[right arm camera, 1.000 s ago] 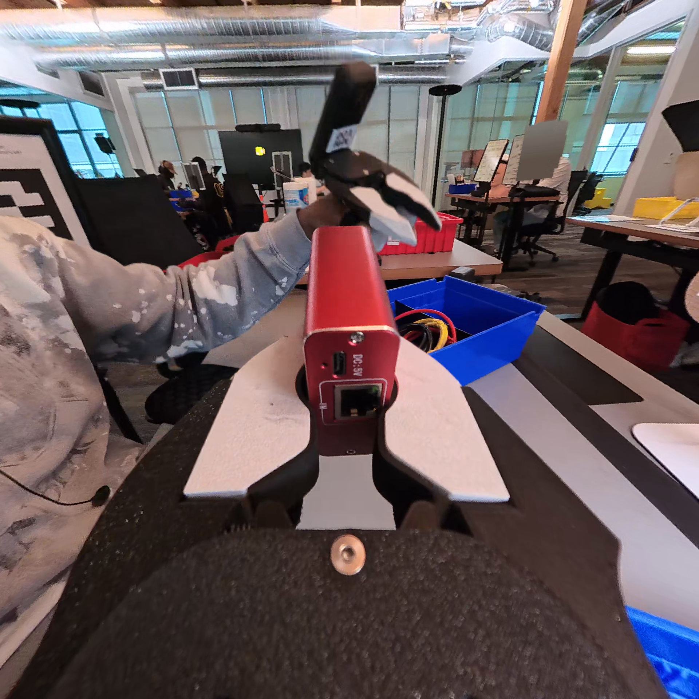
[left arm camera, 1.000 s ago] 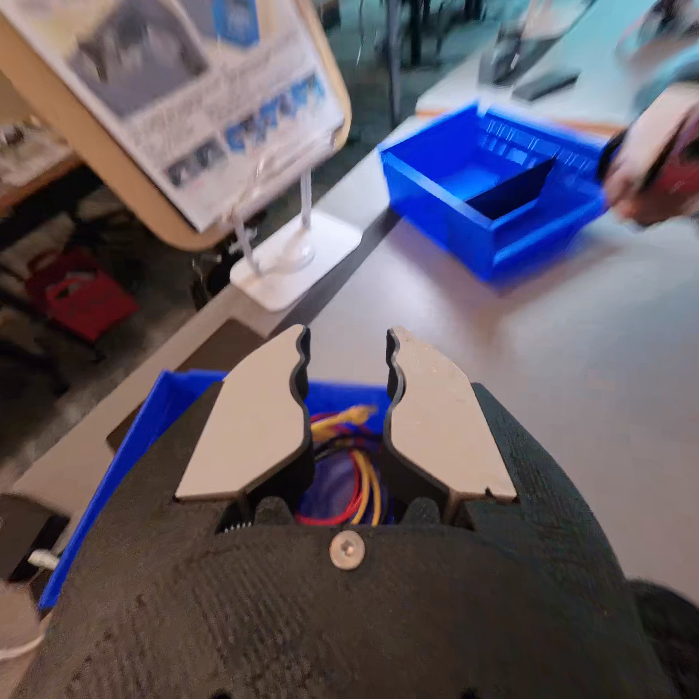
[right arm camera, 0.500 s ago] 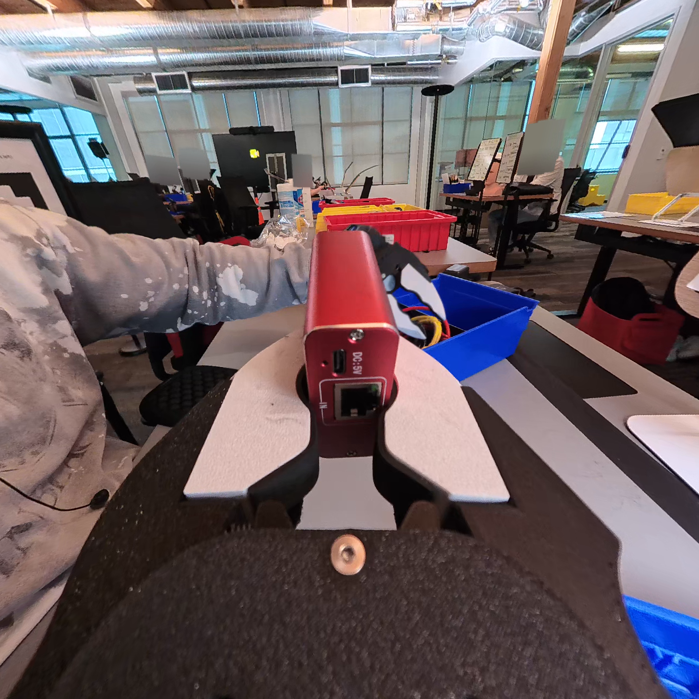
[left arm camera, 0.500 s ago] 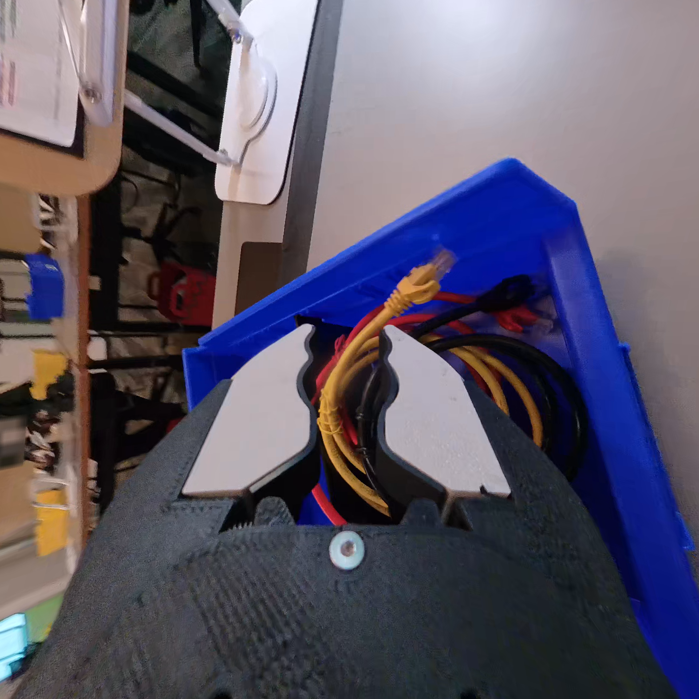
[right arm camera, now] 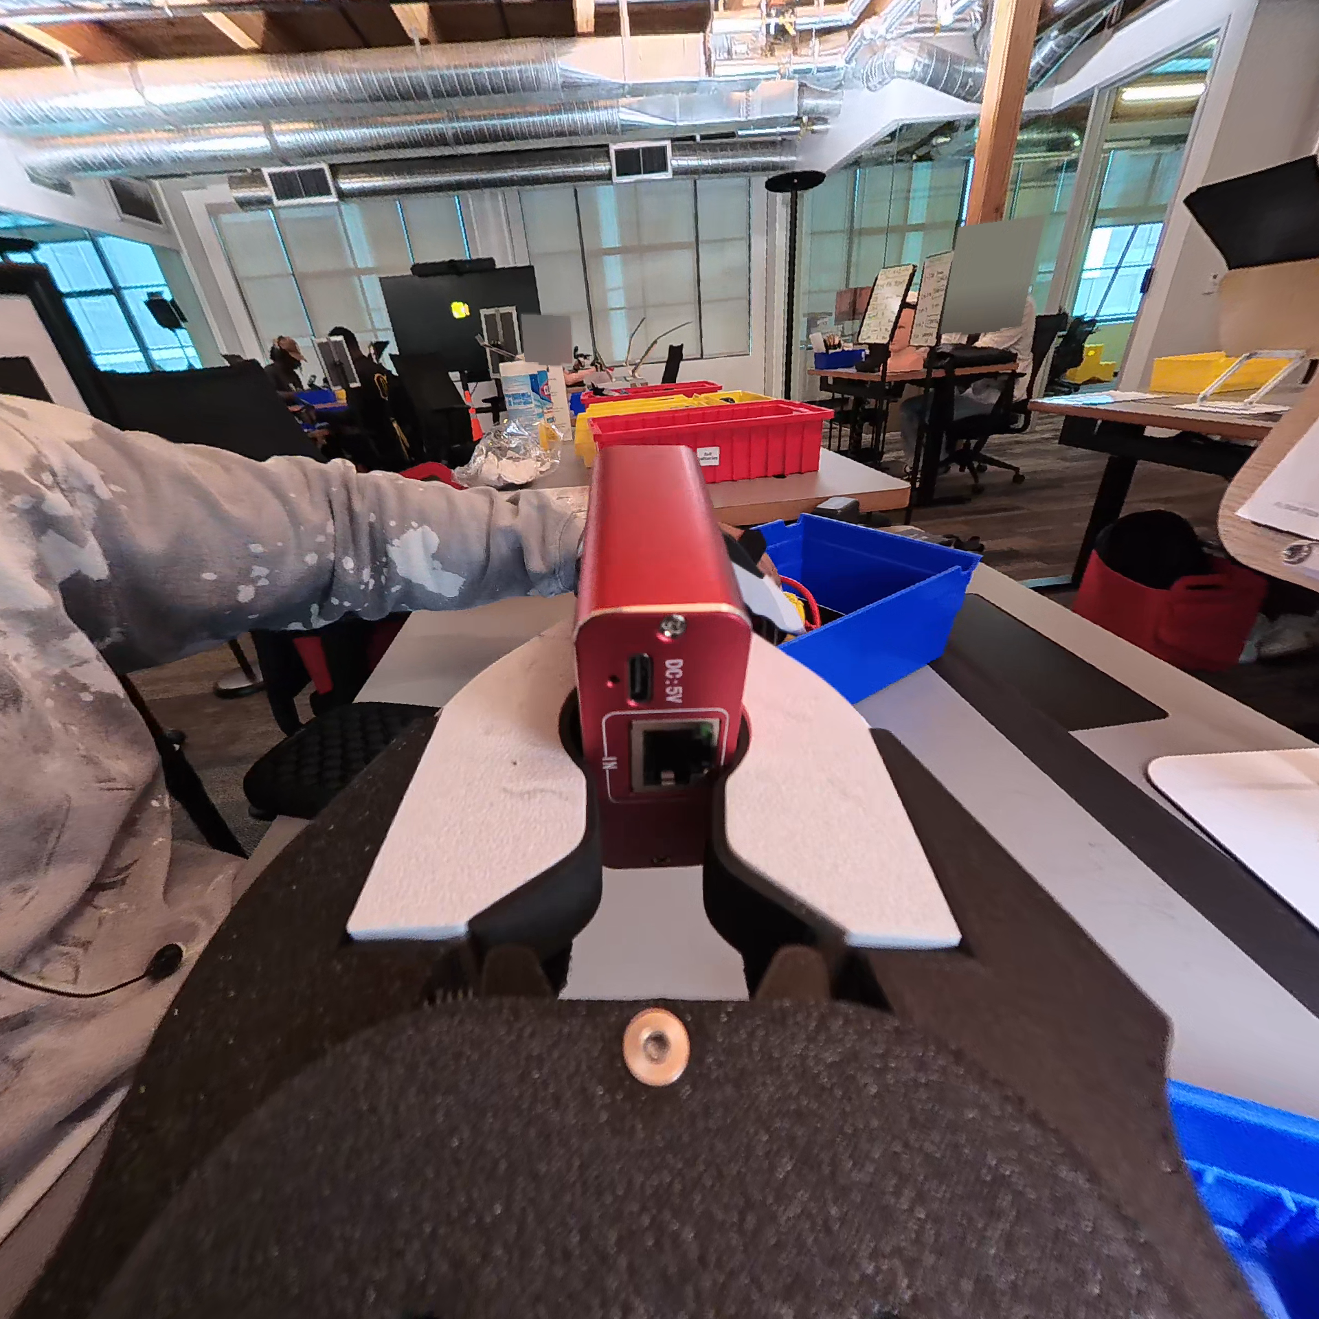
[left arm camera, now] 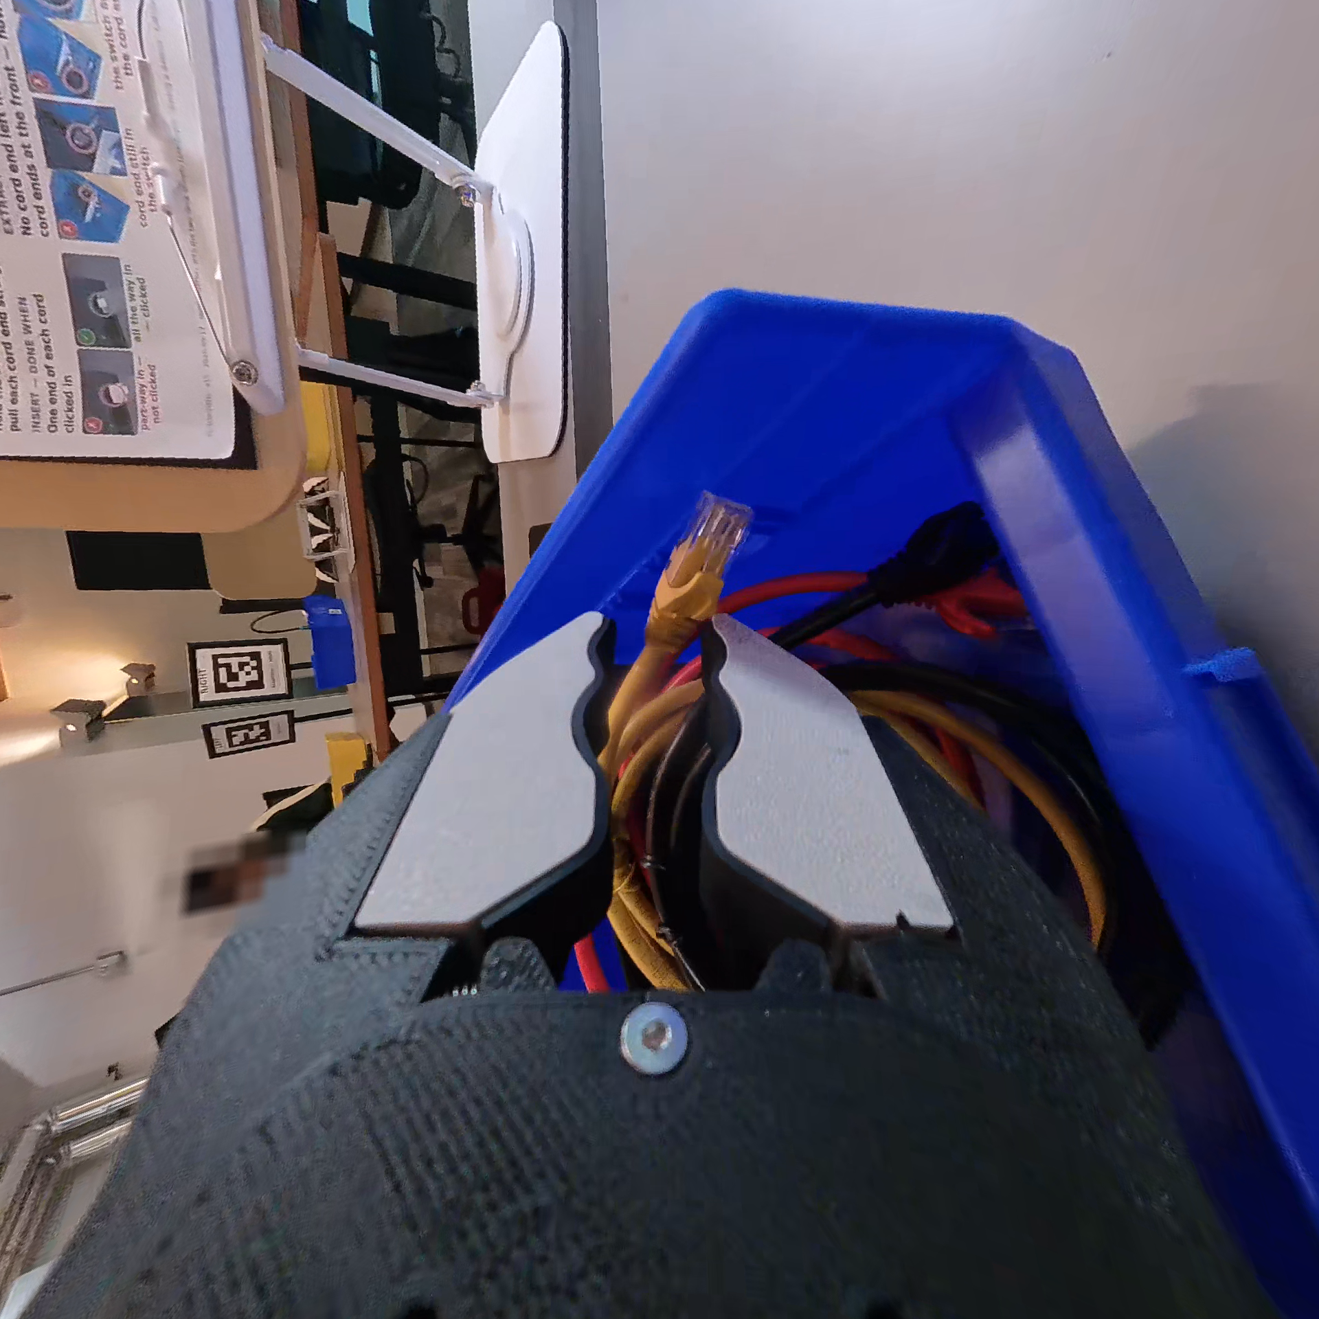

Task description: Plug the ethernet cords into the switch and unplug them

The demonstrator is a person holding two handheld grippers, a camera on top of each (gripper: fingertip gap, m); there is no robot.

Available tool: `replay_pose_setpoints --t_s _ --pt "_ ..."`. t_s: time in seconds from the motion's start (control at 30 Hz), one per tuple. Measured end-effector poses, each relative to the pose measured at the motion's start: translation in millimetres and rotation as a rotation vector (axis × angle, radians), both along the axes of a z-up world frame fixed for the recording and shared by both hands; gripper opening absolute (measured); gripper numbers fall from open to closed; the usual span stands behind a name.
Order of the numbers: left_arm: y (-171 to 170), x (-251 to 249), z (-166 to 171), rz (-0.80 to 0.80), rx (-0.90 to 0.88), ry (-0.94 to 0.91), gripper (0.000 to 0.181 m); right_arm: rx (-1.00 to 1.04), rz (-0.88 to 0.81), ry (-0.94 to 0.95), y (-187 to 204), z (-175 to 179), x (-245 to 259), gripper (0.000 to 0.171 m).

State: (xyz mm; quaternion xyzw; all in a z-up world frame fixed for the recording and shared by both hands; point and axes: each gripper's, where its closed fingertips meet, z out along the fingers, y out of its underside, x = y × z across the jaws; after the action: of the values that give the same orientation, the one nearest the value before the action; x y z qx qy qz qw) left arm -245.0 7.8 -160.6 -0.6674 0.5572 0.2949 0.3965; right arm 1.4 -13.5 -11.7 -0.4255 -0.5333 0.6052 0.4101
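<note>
My left gripper (left arm camera: pixel 657 628) reaches down into a blue bin (left arm camera: pixel 856 400) that holds coiled yellow, red and black ethernet cords. Its jaws stand a little apart on either side of the yellow cord (left arm camera: pixel 674 607), just below its clear plug (left arm camera: pixel 721 521). The cord touches the right finger. A black plug (left arm camera: pixel 935 549) and a red plug (left arm camera: pixel 978 607) lie at the bin's far corner. My right gripper (right arm camera: pixel 660 714) is shut on a red switch (right arm camera: pixel 649 557), held above the table with an empty port facing the camera. The left gripper's fingers (right arm camera: pixel 767 592) show behind the switch, over the bin (right arm camera: pixel 892 607).
The bin sits on a grey table (left arm camera: pixel 928 143). A white stand base (left arm camera: pixel 521 250) holds an instruction board (left arm camera: pixel 107 250) at the table's edge. A person's sleeve (right arm camera: pixel 285 535) crosses the right wrist view. A second blue bin (right arm camera: pixel 1249 1178) is at my lower right.
My left gripper swung down from above the table into the bin and went around the yellow cord; its jaws have narrowed. The right gripper holds the switch steady.
</note>
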Motion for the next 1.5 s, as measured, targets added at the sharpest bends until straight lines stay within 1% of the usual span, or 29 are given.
replay_pose_setpoints --t_s 0.1,0.3,0.37,0.43,0.5,0.6,0.7,0.8,1.0,1.1,1.17,1.2,1.27,1.37,1.5 --pt "1 -1 1 0.011 0.029 0.035 0.023 -0.001 -0.004 0.004 2 1 1 0.029" --pt "3 -4 4 0.034 0.078 0.093 0.013 0.002 -0.009 0.001 3 1 1 0.029" --pt "3 -5 3 0.038 0.078 0.103 0.012 0.004 -0.009 0.001 3 1 1 0.029" --pt "4 -6 5 0.046 0.078 0.092 0.012 0.006 -0.009 0.0 2 2 1 0.029" --pt "5 -10 14 0.076 0.091 0.037 0.011 0.011 -0.014 -0.002 3 2 2 0.029" --pt "7 -25 43 0.151 0.132 -0.121 0.011 0.012 -0.021 0.003 5 3 4 0.028" --pt "8 -47 86 0.216 0.202 -0.292 0.01 0.001 -0.022 0.013 7 5 5 0.028" --pt "5 -65 128 0.244 0.258 -0.439 0.011 -0.005 -0.02 0.015 7 6 5 0.028" --pt "-5 -85 195 0.268 0.368 -0.56 0.011 0.008 -0.019 0.013 5 6 5 0.029" --pt "-9 -83 228 0.254 0.379 -0.623 0.011 0.009 -0.022 0.013 5 6 5 0.028" --pt "-11 -71 242 0.218 0.303 -0.698 0.011 0.012 -0.023 0.013 6 6 6 0.028" --pt "-12 -60 244 0.194 0.234 -0.747 0.011 0.016 -0.021 0.012 6 5 6 0.029" --pt "-17 -30 238 0.128 0.054 -0.837 0.011 0.026 -0.012 0.01 5 4 7 0.029" --pt "-31 28 211 0.003 -0.209 -0.932 0.011 0.044 0.007 -0.004 4 1 9 0.028" --pt "-57 112 155 -0.165 -0.518 -1.016 0.011 0.07 0.067 -0.054 -4 -9 13 0.028"
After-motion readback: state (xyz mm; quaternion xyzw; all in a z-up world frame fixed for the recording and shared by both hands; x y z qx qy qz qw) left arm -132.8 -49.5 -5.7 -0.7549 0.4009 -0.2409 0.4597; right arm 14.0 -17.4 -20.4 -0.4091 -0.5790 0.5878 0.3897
